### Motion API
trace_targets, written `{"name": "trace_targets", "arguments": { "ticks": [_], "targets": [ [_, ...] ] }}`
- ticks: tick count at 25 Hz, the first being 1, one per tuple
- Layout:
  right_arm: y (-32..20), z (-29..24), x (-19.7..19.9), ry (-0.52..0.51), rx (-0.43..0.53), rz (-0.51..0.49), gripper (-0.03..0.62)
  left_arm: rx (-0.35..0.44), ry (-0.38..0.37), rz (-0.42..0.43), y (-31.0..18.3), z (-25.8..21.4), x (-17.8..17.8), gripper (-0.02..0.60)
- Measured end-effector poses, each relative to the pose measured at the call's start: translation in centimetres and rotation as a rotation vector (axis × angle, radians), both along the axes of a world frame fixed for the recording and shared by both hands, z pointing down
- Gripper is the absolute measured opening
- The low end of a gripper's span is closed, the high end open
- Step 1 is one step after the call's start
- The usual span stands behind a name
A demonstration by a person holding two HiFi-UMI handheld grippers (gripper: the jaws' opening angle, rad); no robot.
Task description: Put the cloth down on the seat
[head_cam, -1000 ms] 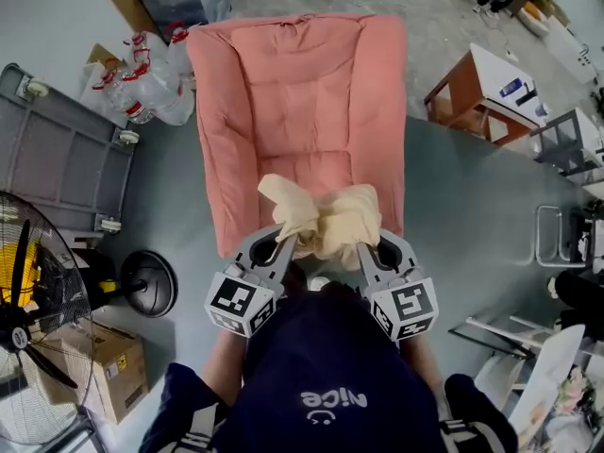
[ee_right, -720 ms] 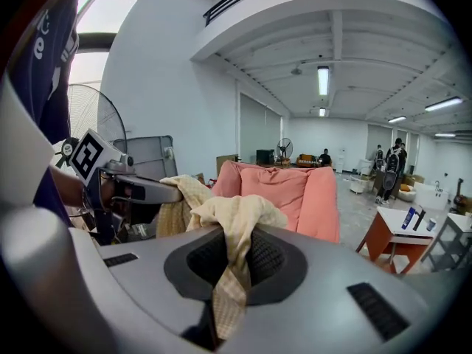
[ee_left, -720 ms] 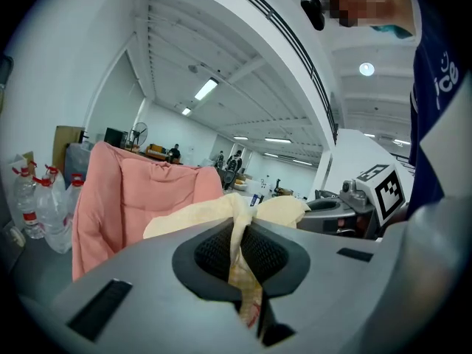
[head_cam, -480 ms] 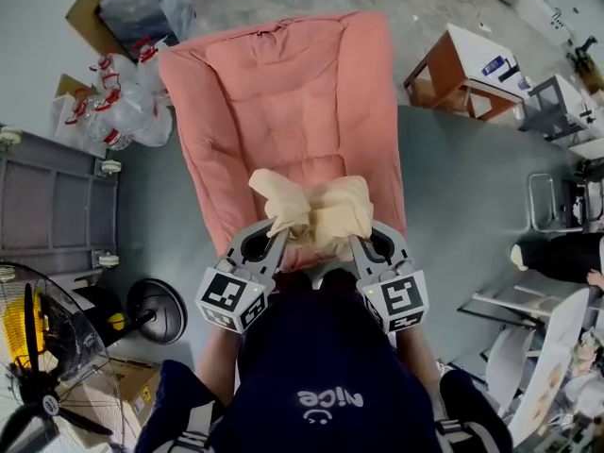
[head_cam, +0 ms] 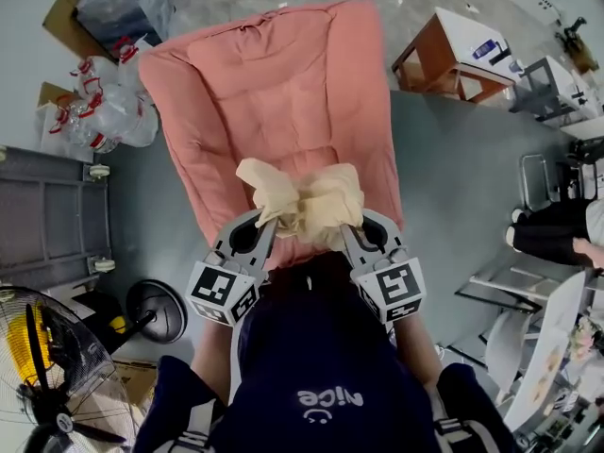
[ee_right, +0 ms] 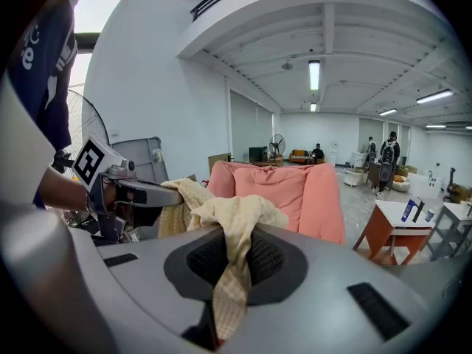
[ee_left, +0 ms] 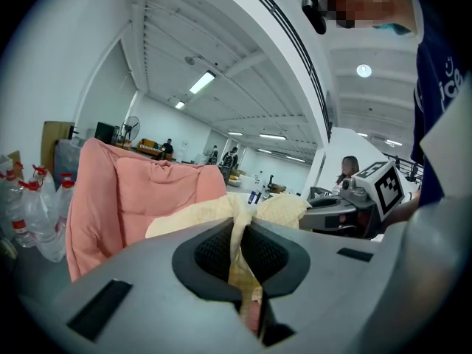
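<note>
Grey shop floor w/ a pink padded seat [head_cam: 274, 92] ahead. Cream cloth [head_cam: 302, 201] hangs bunched btw both grippers, over the seat's front edge. Left gripper [head_cam: 267, 225] & right gripper [head_cam: 347, 231] each pinch a fold, jaws nearly closed. Looks light, soft, floppy; edge pinches suit it.

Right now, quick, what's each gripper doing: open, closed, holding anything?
Left gripper: closed, pinching one end of the yellow cloth.
Right gripper: closed, pinching the other end of the same cloth.
</note>
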State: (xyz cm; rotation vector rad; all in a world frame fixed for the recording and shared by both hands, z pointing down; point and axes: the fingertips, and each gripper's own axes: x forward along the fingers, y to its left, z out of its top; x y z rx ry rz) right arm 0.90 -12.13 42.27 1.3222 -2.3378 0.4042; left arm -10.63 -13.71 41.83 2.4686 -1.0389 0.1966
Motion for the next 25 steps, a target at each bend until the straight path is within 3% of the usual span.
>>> {"name": "trace_targets", "arguments": {
  "ticks": [14, 19, 25],
  "targets": [
    [-4.3, 3.7, 2.0, -0.032, -0.077, -0.049, 0.064, -0.057, -0.040, -0.101, -2.2, 3.1, 1.1, 0.031],
    [-6.2, 6.6, 2.2, -0.088, -0.155, -0.043, 0.064, -0.103, -0.069, -0.127, -3.5, 5.8, 1.7, 0.031],
    [-7.6, 10.2, 2.1, -0.071, -0.219, -0.066, 0.064, -0.155, -0.120, -0.142, -4.9, 9.9, 1.8, 0.031]
  ]
}}
